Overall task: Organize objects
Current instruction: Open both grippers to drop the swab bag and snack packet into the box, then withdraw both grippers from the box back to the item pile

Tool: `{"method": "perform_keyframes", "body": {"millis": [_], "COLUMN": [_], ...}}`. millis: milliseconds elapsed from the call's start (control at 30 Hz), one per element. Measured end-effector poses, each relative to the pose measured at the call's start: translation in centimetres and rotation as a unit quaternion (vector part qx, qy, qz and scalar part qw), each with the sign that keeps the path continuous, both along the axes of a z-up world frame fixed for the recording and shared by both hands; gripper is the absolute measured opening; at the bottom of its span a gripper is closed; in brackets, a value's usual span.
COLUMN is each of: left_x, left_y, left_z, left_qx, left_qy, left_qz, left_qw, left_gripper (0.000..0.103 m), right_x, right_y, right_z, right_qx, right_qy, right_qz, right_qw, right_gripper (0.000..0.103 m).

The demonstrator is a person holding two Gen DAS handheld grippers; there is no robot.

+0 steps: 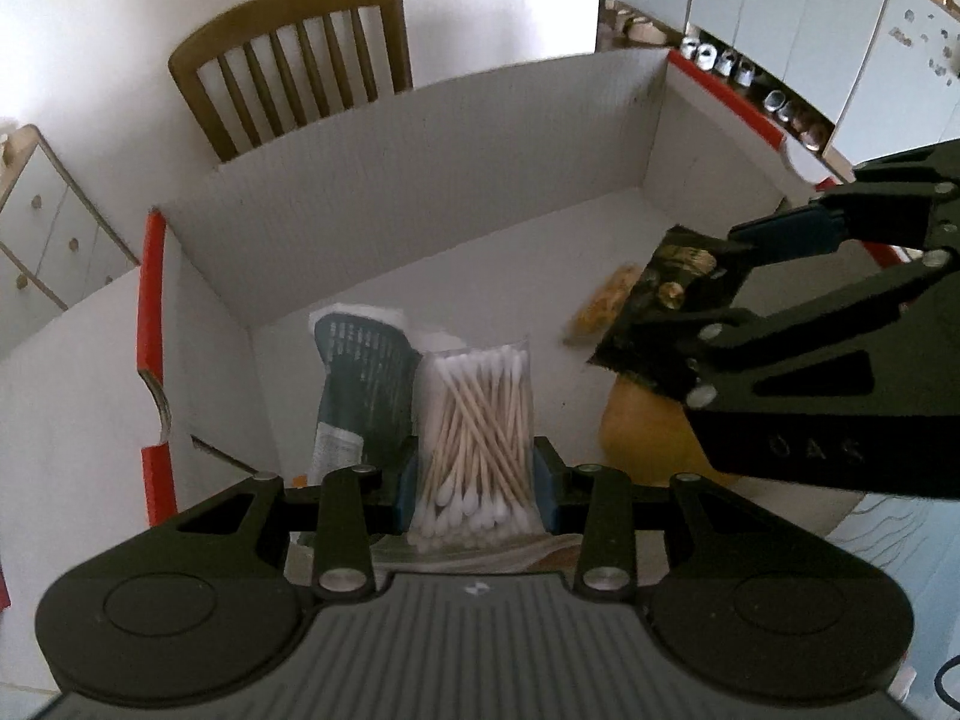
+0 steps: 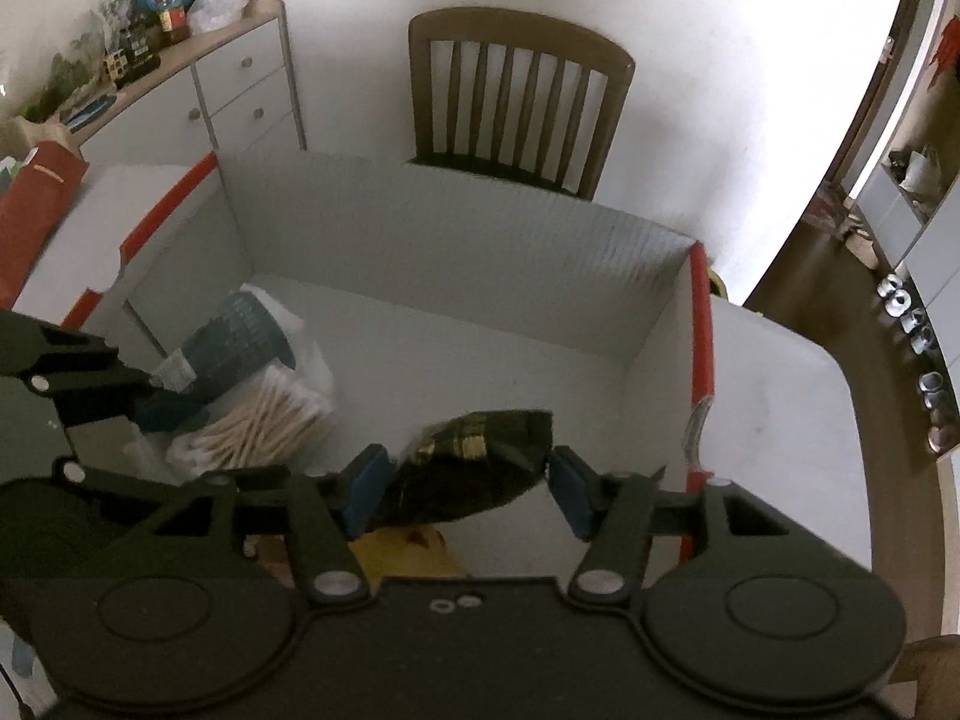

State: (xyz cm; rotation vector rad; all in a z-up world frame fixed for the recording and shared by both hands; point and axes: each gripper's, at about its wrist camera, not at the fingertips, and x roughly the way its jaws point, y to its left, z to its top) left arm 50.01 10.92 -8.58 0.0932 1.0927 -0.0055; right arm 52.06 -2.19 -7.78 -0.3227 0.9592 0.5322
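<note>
My left gripper (image 1: 477, 480) is shut on a clear pack of cotton swabs (image 1: 480, 420), held upright over the near left part of a white cardboard box (image 1: 420, 180) with red edges. The right wrist view shows the same pack (image 2: 258, 420) at the left gripper (image 2: 171, 399). A dark packet with gold print (image 2: 474, 462) sits between the jaws of my right gripper (image 2: 468, 468). It leans on the left pad, and a small gap shows at the right pad. From the left wrist view, the right gripper (image 1: 702, 282) and the packet (image 1: 660, 306) hang above the box floor.
Inside the box (image 2: 480, 252) lie a teal patterned pouch (image 1: 360, 372), an orange snack bag (image 1: 606, 300) and a yellow item (image 1: 642, 438). A wooden chair (image 2: 516, 96) stands behind the box. A drawer cabinet (image 2: 240, 90) is at the left, and a shoe shelf (image 1: 780, 102) at the right.
</note>
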Motion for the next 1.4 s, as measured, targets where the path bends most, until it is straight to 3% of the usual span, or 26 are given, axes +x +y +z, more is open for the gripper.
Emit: {"method": "perform_keyframes", "body": {"millis": [200,267,333,800,1400], "left_x": [-0.2,-0.4,-0.3,-2.5,-8.8], "left_y": [0.4,0.5,0.7,1.3,0.7], "left_z": [-0.5,-0.4,-0.1,2.5,8.9], "left_qx": [-0.007,-0.012,-0.013,-0.029,-0.067], "left_qy": [0.011,0.007,-0.002,-0.043,-0.125], "left_qz": [0.014,0.019,0.023,0.033,0.019], "left_qw": [0.9998,0.9997,0.9997,0.9981,0.9897], "left_gripper": [0.042,0.057,0.065,0.065,0.065], "right_x": [0.0,-0.1,-0.3,-2.3,-8.7], "right_y": [-0.1,-0.2,-0.4,-1.5,-4.3], "right_z": [-0.2,0.0,0.1,3.2,8.7], "right_qx": [-0.002,-0.003,-0.001,0.019,0.063], "right_qy": [0.001,-0.002,-0.004,-0.022,-0.052], "right_qz": [-0.005,-0.005,-0.005,0.003,0.020], "right_qw": [1.000,1.000,1.000,1.000,0.996], "right_gripper": [0.062,0.063,0.063,0.063,0.070]}}
